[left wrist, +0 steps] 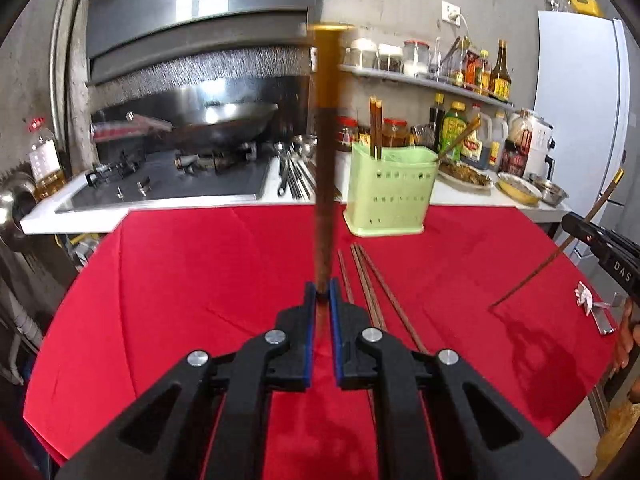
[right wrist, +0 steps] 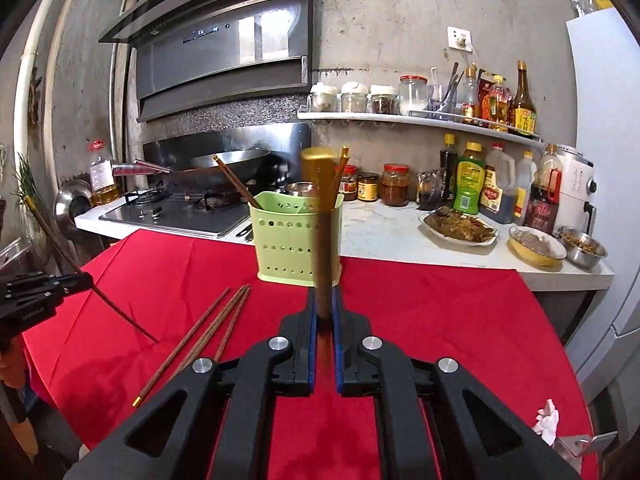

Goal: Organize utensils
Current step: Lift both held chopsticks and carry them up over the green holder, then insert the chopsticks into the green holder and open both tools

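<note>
Three loose chopsticks [left wrist: 368, 284] side by side on the red tablecloth [left wrist: 200, 280], between the two grippers and short of the green perforated holder [left wrist: 388, 192].

Legible writing: only "DAS", white on black, on the right gripper's body at the edge of the left wrist view. Small print on the other gripper's body and all bottle labels too blurred to read.

Left gripper [left wrist: 322, 292]: pressed together, blue pads pinching a gold-capped chopstick [left wrist: 326, 140], cap end up and away, thin end slanting down toward the cloth; contact with the cloth impossible to tell.

Right gripper [right wrist: 325, 300]: likewise pressed together on a second gold-capped chopstick [right wrist: 322, 216], cap end raised in front of the holder, well short of its rim.

Holder at the far edge of the cloth, against the white counter. Inside: two chopsticks upright [left wrist: 376, 128] near one side, one more leaning [left wrist: 460, 140] out of the other.

On the counter beyond: plate of brown food [left wrist: 466, 176], yellow bowl [left wrist: 518, 192], steel bowl [left wrist: 550, 192], sauce bottles, lidded jars. Spice jars on the wall shelf [right wrist: 420, 120]. Wok [left wrist: 228, 120] on the gas hob, oil bottle [left wrist: 46, 160] beside it, partly full.
</note>
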`<state>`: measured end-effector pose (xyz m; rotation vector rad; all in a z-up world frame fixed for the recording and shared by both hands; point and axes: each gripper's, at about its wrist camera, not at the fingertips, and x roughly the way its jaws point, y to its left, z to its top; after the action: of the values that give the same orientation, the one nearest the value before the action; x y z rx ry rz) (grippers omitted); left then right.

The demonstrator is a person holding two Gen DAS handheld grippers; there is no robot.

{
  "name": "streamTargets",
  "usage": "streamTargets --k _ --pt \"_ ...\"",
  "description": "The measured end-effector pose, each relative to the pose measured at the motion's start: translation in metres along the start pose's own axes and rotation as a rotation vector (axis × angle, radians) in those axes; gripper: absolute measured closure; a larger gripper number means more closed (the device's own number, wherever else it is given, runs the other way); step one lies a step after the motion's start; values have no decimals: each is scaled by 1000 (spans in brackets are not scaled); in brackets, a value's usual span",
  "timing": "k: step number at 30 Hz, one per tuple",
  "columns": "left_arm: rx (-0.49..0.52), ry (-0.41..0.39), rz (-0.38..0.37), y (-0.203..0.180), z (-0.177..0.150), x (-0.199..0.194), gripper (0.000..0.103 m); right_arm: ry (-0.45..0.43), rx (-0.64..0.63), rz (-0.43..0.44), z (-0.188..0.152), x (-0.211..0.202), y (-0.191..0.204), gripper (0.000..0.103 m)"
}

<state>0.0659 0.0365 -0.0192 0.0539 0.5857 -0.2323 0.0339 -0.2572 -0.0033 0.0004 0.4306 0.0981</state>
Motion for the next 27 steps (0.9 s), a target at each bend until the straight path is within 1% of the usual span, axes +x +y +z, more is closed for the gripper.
streamTargets --k 5,7,11,16,20,22,23,25,27 --pt "13 -59 -36 -11 17 -3 96 -11 2 9 10 10 -4 97" --pt "28 -62 -57 -19 24 5 96 -1 13 18 14 21 -6 97" --pt "46 -93 -92 -35 46 19 96 -31 5 37 34 36 -5 97" --pt "74 -163 -103 -57 101 35 96 -132 -23 64 79 48 -1 96" --pt "87 -205 -107 -68 139 44 96 -221 -20 92 122 53 -5 96" --pt "95 -225 -110 -74 155 47 96 -255 -22 91 140 57 -7 96" --pt "105 -230 -109 -78 163 50 96 -264 -25 90 150 62 -8 96" --pt "116 -213 -118 -85 176 64 96 -259 -14 94 161 76 -11 96" --pt "115 -184 -127 -88 181 80 96 -226 -8 98 166 99 -12 96"
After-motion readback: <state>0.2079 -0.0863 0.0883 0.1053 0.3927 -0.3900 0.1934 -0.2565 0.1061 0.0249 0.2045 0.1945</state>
